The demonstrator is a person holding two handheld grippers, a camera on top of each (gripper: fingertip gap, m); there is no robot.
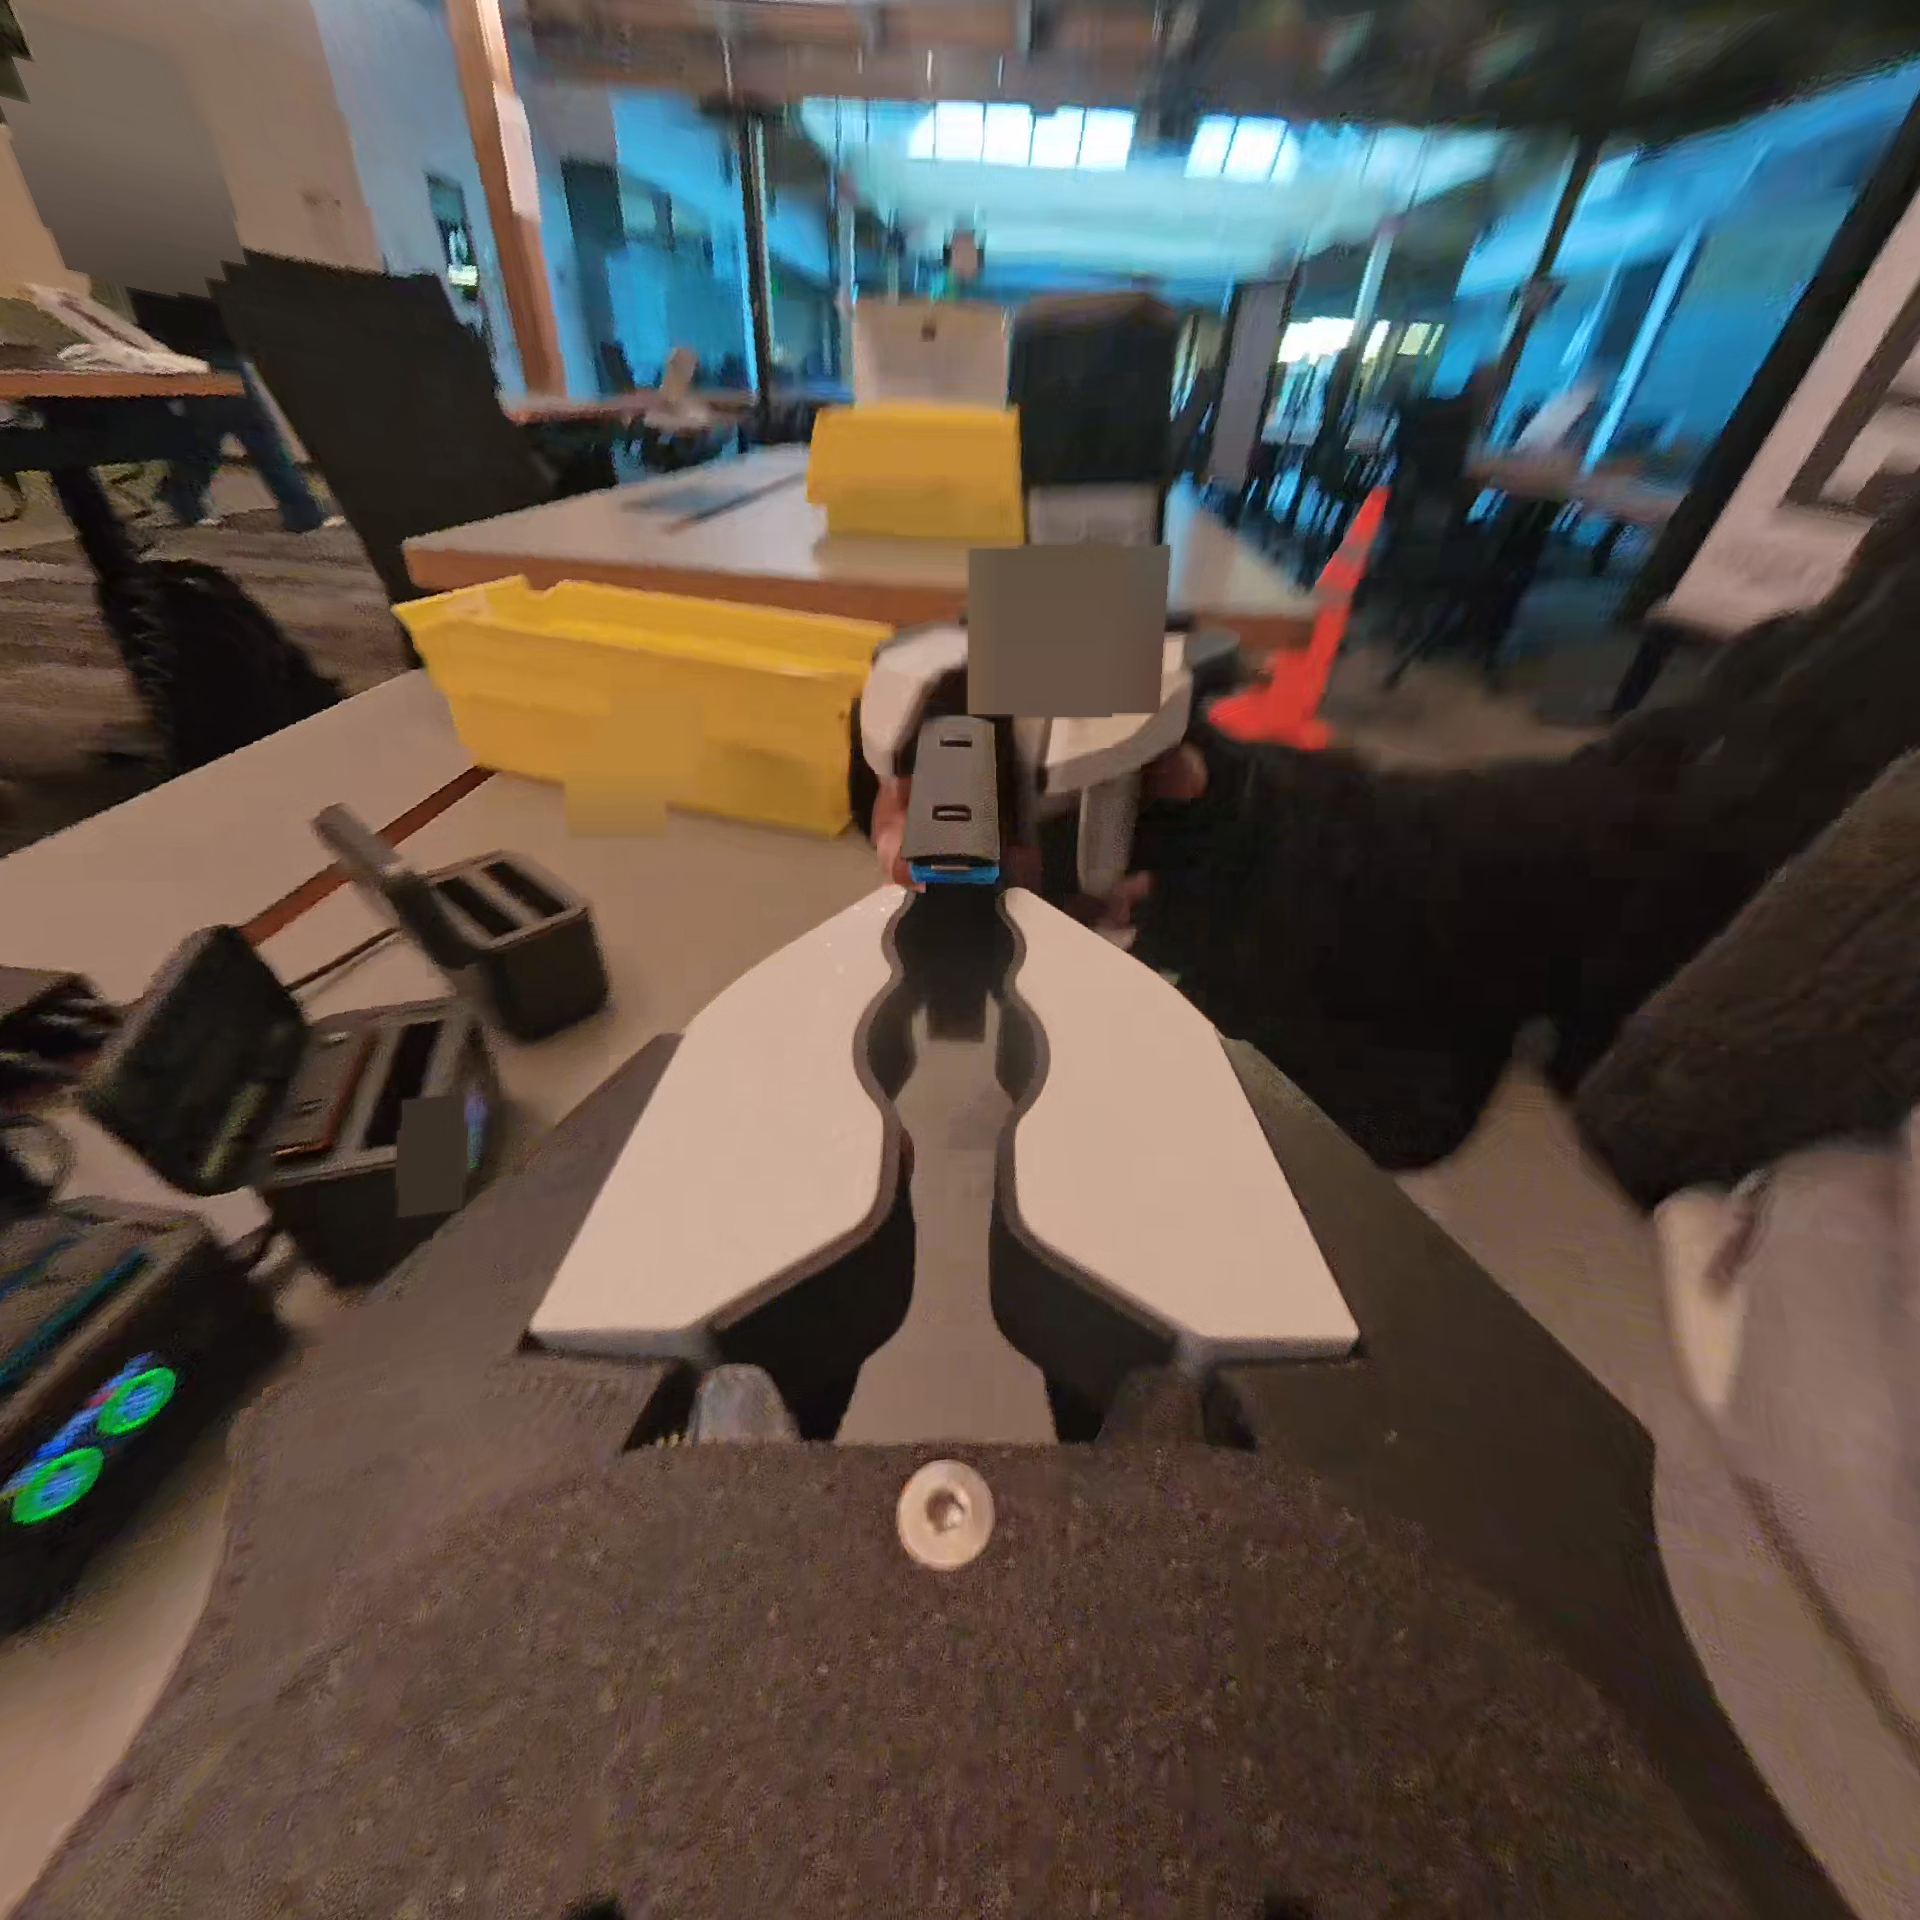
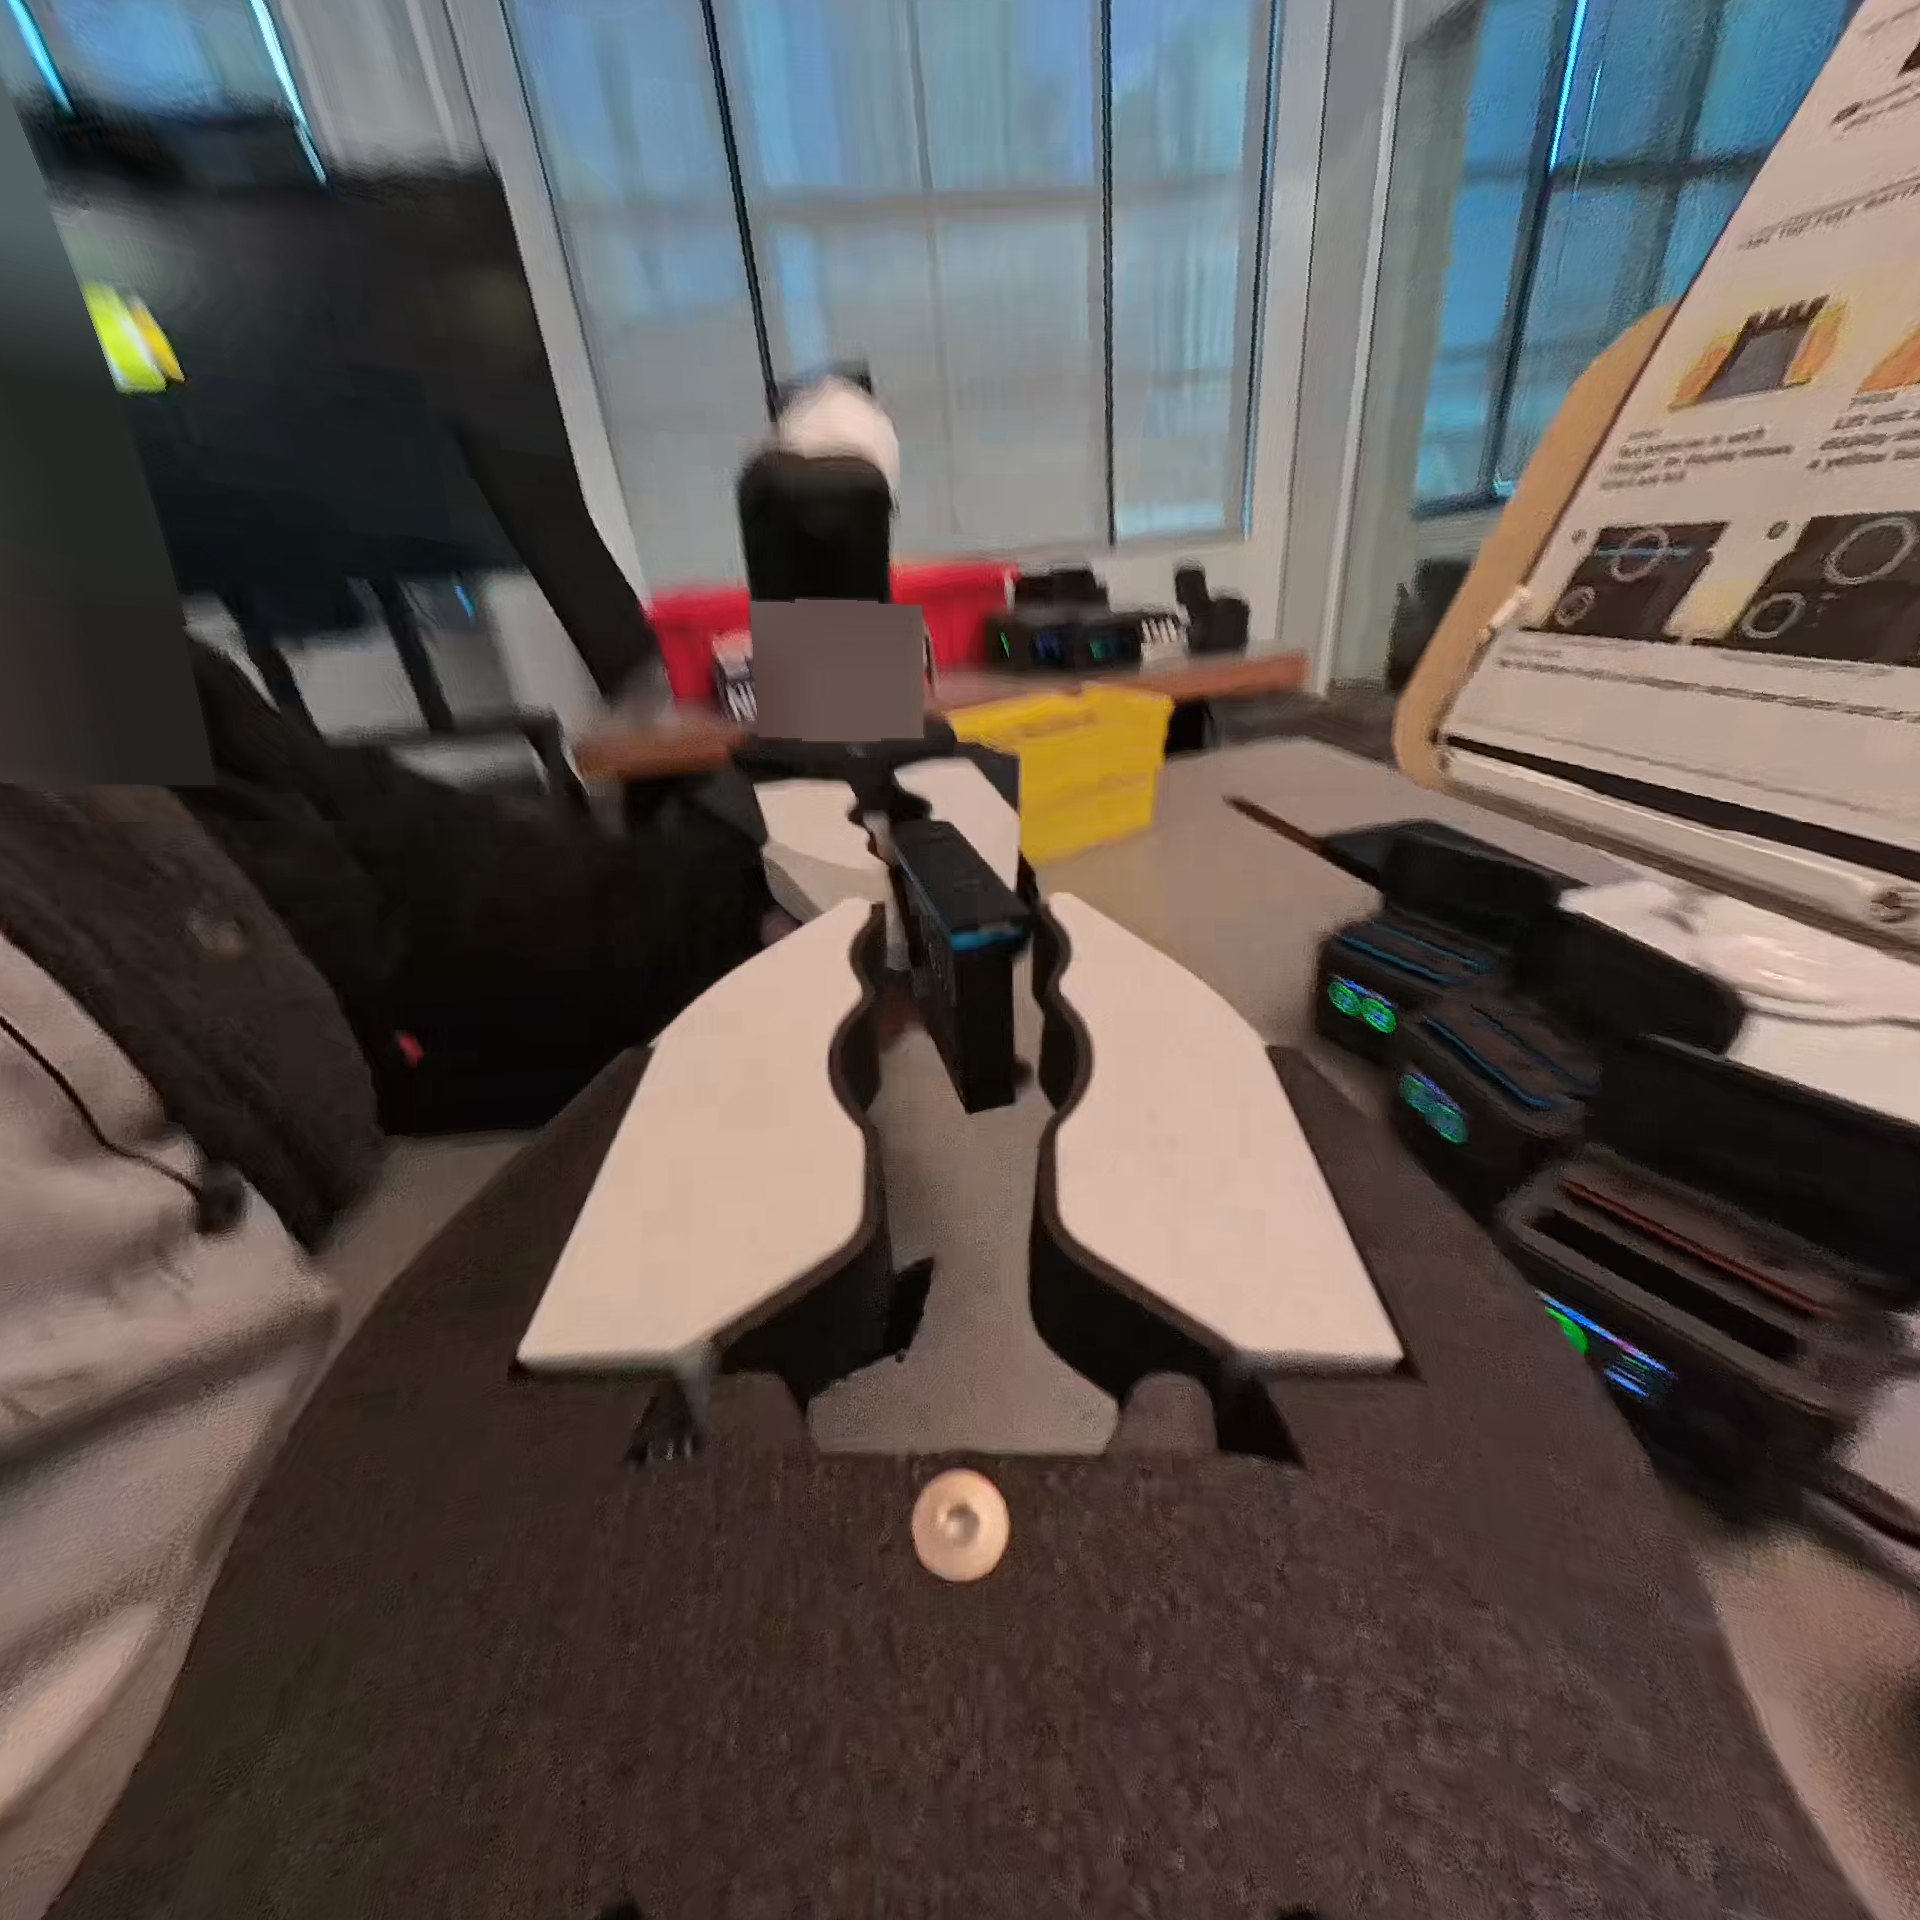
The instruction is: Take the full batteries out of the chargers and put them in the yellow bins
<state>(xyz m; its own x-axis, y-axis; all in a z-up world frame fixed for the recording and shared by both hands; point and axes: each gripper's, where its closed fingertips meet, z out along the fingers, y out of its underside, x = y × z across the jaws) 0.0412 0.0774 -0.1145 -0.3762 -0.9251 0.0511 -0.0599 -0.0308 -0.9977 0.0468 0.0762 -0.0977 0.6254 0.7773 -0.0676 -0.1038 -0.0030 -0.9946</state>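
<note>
My left fingers [image 1: 951, 914] are clenched on the battery [image 1: 951, 800], pinching it across its thin side so its blue-banded end sits right at my fingertips and the rest of it sticks out into the air above the counter [image 1: 727, 914]. I judge I am holding it out this way so my other hand can reach it.

My right fingers [image 2: 963, 902] are spread to either side of the same battery [image 2: 966, 1018], facing the left ones head-on. A thin sliver shows on both sides, so I read them as released and not yet gripping (the blur makes contact hard to rule out).

So the battery is out of its charger but not binned. It hangs between my two hands, well short of the yellow bin [image 1: 644, 686], which stands open on the counter beyond and to my left. The chargers [image 1: 374, 1091] lie lower left with lids up, and one nearer me shows green rings. From my right side, more chargers [image 2: 1455, 1101] glow green, likely full and waiting.
</note>
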